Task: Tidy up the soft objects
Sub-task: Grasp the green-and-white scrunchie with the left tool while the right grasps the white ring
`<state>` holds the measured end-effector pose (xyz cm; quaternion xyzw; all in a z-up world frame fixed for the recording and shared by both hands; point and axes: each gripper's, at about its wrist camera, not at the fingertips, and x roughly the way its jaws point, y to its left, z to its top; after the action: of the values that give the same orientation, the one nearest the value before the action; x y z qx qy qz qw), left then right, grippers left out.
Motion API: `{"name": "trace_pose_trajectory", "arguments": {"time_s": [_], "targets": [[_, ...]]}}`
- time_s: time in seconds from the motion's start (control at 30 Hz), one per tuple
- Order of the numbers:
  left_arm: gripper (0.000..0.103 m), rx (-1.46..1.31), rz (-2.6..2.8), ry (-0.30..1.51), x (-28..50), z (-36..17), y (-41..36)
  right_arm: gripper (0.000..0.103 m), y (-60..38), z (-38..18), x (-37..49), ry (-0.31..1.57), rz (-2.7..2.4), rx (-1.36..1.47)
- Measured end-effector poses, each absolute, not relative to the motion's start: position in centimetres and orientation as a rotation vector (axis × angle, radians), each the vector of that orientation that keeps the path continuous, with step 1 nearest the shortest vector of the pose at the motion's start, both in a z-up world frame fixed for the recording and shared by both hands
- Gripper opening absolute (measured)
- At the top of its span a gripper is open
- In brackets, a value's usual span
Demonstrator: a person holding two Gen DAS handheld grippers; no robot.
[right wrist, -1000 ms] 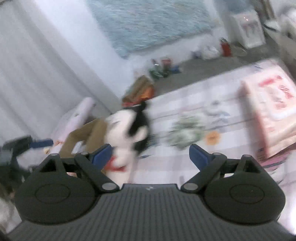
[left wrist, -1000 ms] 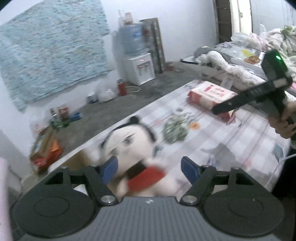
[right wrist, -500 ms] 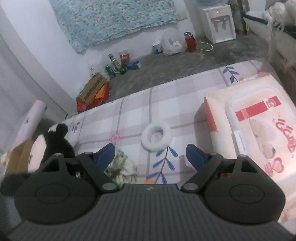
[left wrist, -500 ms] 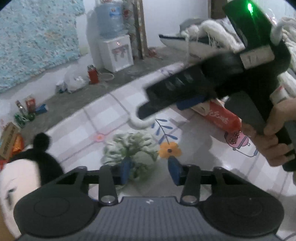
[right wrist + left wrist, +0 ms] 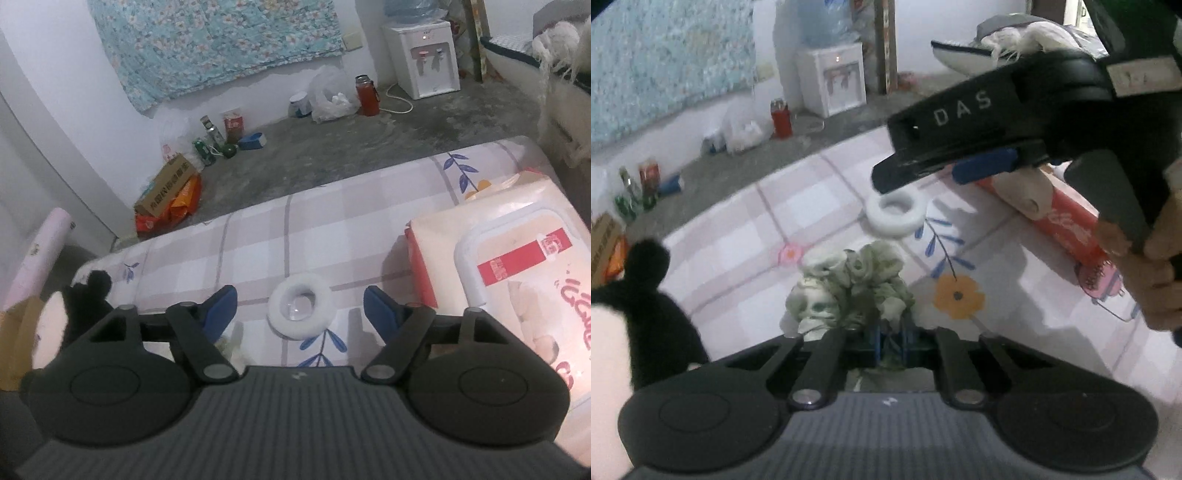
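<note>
My left gripper (image 5: 891, 338) is shut on a pale green ruffled scrunchie (image 5: 849, 288) lying on the checked cloth. A white fluffy ring (image 5: 895, 214) lies just beyond it, and in the right wrist view (image 5: 300, 312) it sits between my open right gripper's (image 5: 300, 308) blue fingers. The right gripper also shows from the side in the left wrist view (image 5: 960, 162), hovering over the ring. A black-and-white plush toy (image 5: 631, 306) stands at the left; it also shows in the right wrist view (image 5: 70, 306).
A pink-and-red pack of wipes (image 5: 517, 291) lies at the right on the checked cloth (image 5: 332, 229). A cardboard box (image 5: 18, 339) stands at the left edge behind the plush. Bottles, bags and a water dispenser (image 5: 424, 59) stand on the floor beyond.
My left gripper has swung from the plush to the green scrunchie and shut on it. My right gripper has moved over the white ring, still open.
</note>
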<state>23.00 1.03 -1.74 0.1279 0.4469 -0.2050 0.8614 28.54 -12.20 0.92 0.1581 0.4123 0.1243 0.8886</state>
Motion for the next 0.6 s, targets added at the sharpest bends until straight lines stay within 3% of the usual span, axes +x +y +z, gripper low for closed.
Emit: {"name": "trace_pose_trajectory", "arguments": {"time_s": [0.03,0.1,0.2,0.37,0.47,0.6], "targets": [[0.010,0.257,-0.426,0.952,22.6,-1.6,1.4,0.067,-12.1,0.9,28.5,0.857,0.251,0.316],[0.010,0.260,-0.427,0.967,21.6,-1.3,2.1,0.047,-11.9,0.8,28.6,0.858,0.243,0.292],[0.010,0.269,-0.422,0.976,20.3,-1.1,2.9,0.037,-12.2,0.2,28.9,0.876,0.247,0.317],[0.011,0.266,-0.420,0.970,19.5,-1.0,3.6,0.032,-11.8,-1.4,30.2,0.905,0.237,0.340],[0.011,0.253,-0.423,0.969,19.4,-1.1,3.8,0.015,-11.1,-1.4,30.7,0.894,0.219,0.298],[0.011,0.268,-0.431,0.968,19.2,-0.9,3.8,0.014,-10.7,-1.7,30.6,0.872,0.210,0.246]]}}
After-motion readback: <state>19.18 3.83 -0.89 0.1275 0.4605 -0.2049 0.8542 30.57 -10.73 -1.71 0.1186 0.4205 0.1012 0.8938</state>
